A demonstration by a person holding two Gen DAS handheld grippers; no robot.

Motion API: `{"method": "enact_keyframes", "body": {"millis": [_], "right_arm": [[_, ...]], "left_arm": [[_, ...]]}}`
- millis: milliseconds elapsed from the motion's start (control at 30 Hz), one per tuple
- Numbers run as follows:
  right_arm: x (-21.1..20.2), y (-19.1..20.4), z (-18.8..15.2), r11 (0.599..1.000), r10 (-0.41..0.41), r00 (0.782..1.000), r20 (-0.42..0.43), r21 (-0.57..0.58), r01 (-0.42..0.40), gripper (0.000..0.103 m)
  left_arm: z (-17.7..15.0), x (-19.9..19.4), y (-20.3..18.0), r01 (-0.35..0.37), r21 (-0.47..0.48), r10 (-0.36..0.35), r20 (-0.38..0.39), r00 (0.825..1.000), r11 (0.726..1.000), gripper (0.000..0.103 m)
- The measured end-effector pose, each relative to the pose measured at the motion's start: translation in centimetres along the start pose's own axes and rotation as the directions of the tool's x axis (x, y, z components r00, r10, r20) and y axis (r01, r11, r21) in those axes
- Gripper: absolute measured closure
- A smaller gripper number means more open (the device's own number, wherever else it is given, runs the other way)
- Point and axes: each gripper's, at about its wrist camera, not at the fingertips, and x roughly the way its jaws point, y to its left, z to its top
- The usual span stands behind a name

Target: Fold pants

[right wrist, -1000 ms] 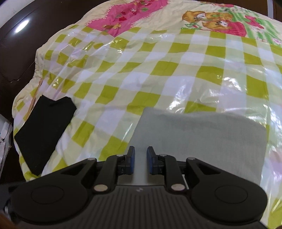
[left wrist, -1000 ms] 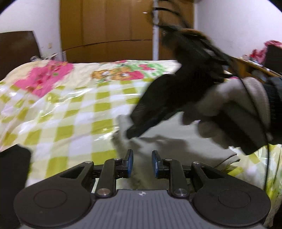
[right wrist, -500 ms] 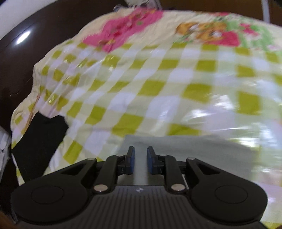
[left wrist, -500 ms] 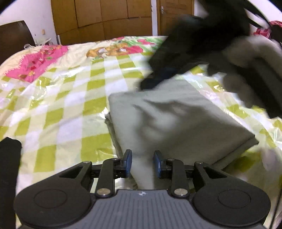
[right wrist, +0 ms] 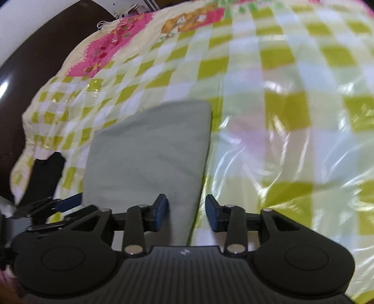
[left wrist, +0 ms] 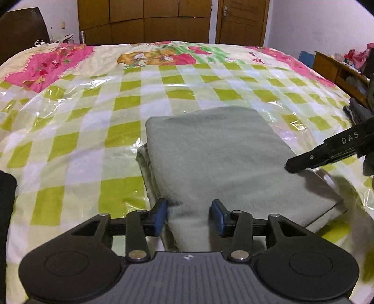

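A bedroom: brown wardrobe doors along the far wall, and across the whole foreground a bed under a green-and-white checked bedspread with pink cartoon panels at the head, all of it beneath a glossy clear plastic sheet that crinkles and throws glare.

Far left, a flat black cloth lies at the bed's edge, well apart from the work.

Next, the left gripper: its jaws have just been opening and now stand apart, the near corner of the grey folded pants lying between the blue pads, which do not appear to press on it.

In the middle sit the pants themselves, a tidy rectangle in several layers on the plastic near the front of the bed, with paler layers peeking out along the left and right edges. By the look of it the fabric is soft, fleecy, light and limp. It should sag from any single pinch, and the stack will likely slide on that slick sheet.

On the right, the right gripper, jaws also just opened and apart, straddles the bundle's right-hand edge without clamping.

The best hold, I'd say, is both near corners at once, pinching all layers together so the fold doesn't spill open.
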Motion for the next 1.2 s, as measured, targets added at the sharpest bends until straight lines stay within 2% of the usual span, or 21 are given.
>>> {"method": "enact_keyframes", "body": {"millis": [133,300,367,433,533,600,767,933,1200], "right_arm": [[1.8,-0.5,0.2,0.993,0.105,0.994,-0.029,0.048,-0.104,0.058],[3.2,-0.6,1.1,0.987,0.151,0.988,-0.020,0.064,-0.150,0.059],[3.7,-0.4,1.4,0.986,0.157,0.987,-0.014,0.060,-0.156,0.073],[4.1,-0.2,1.7,0.986,0.155,0.988,-0.015,0.059,-0.154,0.083],[3.4,-0.6,1.8,0.985,0.156,0.988,0.006,0.066,-0.156,0.089],[2.5,-1.4,1.8,0.988,0.140,0.990,0.024,0.067,-0.142,0.090],[0.5,-3.4,2.5,0.995,0.057,0.996,0.073,0.076,-0.063,0.090],[-0.7,-5.5,3.7,0.996,-0.031,0.993,0.116,0.087,0.021,0.090],[-1.3,-7.4,4.2,0.991,-0.117,0.983,0.139,0.084,0.106,0.081]], "left_arm": [[0.5,0.9,1.0,0.014,-0.022,-0.014,-0.018,1.000,1.000,0.038],[0.8,1.6,1.3,0.026,-0.028,-0.027,-0.032,0.999,0.999,0.033],[1.1,2.3,1.1,0.037,-0.031,-0.038,-0.044,0.998,0.999,0.033],[1.5,2.7,0.6,0.036,-0.023,-0.037,-0.044,0.998,0.999,0.034],[2.0,2.9,0.0,0.057,-0.024,-0.058,-0.034,0.998,0.998,0.035],[2.6,3.3,-0.8,0.078,-0.012,-0.079,-0.030,0.996,0.997,0.036],[4.5,4.9,-4.3,0.090,0.087,-0.089,-0.012,0.996,0.992,0.037],[6.4,7.4,-6.1,0.129,0.095,-0.128,-0.016,0.992,0.987,0.037],[7.5,8.8,-8.0,0.103,0.125,-0.102,-0.020,0.995,0.987,0.035]]}}
